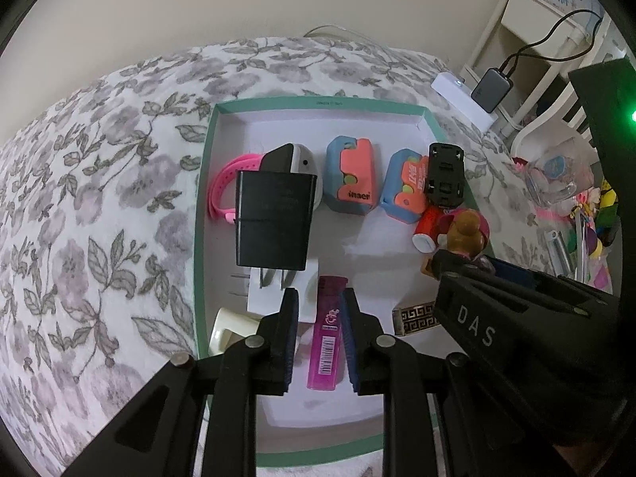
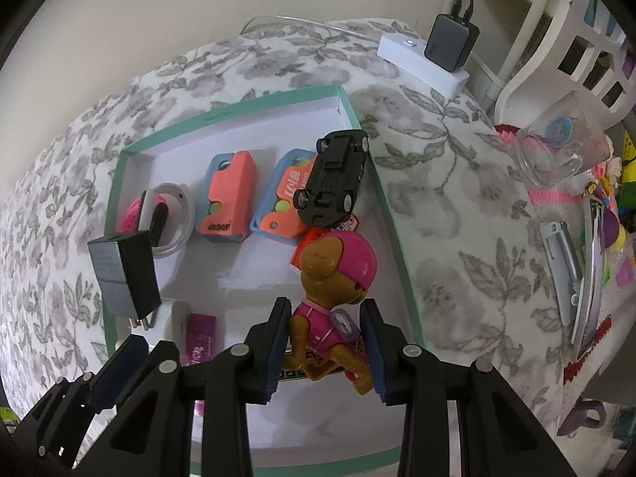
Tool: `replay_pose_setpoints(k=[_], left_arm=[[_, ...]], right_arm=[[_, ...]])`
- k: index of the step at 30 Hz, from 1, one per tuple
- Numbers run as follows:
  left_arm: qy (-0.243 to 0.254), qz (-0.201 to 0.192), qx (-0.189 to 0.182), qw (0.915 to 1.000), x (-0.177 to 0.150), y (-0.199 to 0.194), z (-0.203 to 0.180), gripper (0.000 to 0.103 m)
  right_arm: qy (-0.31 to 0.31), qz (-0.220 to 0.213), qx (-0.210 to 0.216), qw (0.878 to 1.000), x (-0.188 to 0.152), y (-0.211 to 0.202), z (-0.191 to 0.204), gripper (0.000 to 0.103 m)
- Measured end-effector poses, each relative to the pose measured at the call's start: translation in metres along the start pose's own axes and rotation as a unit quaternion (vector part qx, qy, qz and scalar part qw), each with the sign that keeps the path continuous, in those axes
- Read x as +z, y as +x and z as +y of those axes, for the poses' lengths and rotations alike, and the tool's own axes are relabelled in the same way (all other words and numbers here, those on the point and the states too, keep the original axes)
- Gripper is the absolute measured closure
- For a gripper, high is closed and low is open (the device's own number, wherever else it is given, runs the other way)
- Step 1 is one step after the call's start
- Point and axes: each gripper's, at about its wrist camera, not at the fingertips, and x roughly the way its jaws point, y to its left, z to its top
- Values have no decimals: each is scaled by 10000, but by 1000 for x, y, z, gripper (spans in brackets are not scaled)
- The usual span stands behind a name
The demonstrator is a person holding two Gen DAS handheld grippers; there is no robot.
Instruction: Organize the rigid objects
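While the left gripper (image 1: 320, 334) straddles, fingers spread, the magenta lead case (image 1: 326, 342) at the tray's (image 2: 391, 214) six o'clock, the right gripper (image 2: 324, 348) brackets, seemingly unclamped, the pup figurine (image 2: 334, 302) at four o'clock; placement step, release or nudging next.

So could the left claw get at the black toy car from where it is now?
Probably not directly. The left claw straddles the magenta lead case, and the right claw with the toy dog sits between it and the black toy car.

In the box (image 2: 369, 167), the toy car (image 2: 332, 175) lies behind the figurine (image 2: 334, 274).
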Motion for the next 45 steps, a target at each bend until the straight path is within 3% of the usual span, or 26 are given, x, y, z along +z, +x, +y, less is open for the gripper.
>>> replay_pose_setpoints(k=[2,3,7,10,18,20,28,34,38,42,45], left_arm=[[-17,-18,-17,10000,0,-1,1,63],[-31,-31,-29,10000,1,-2,1,61],[-60,-80,-59,9999,2,-5,2,60],[-76,-120,-50,9999,3,-7,1,53],[-242,-316,-130,9991,7,-24,8,45],[-320,-325,-104,9989,8,-28,12,37],[-719,-368,43,9967,10,-38,38,37],[-1293,-288,133,9911,10,-36,74,37],[-1652,-332,246,9854,10,-38,100,20],[-1874,-426,420,9805,9,-42,119,20],[-2003,-499,498,9772,8,-45,130,10]], right_arm=[[0,-14,13,10000,0,-1,0,64],[1,-24,12,10000,0,-2,0,64],[38,-80,34,10000,1,-6,-2,59],[57,-141,38,9999,2,-10,-3,51],[86,-573,80,9983,8,-37,-2,45],[99,-683,75,9976,9,-44,-1,45],[-43,-788,44,9969,10,-49,7,45],[-187,-776,128,9967,9,-47,13,40],[-262,-701,309,9967,7,-44,20,38],[-330,-671,376,9965,6,-42,26,31],[-304,-663,496,9961,6,-41,28,24]])
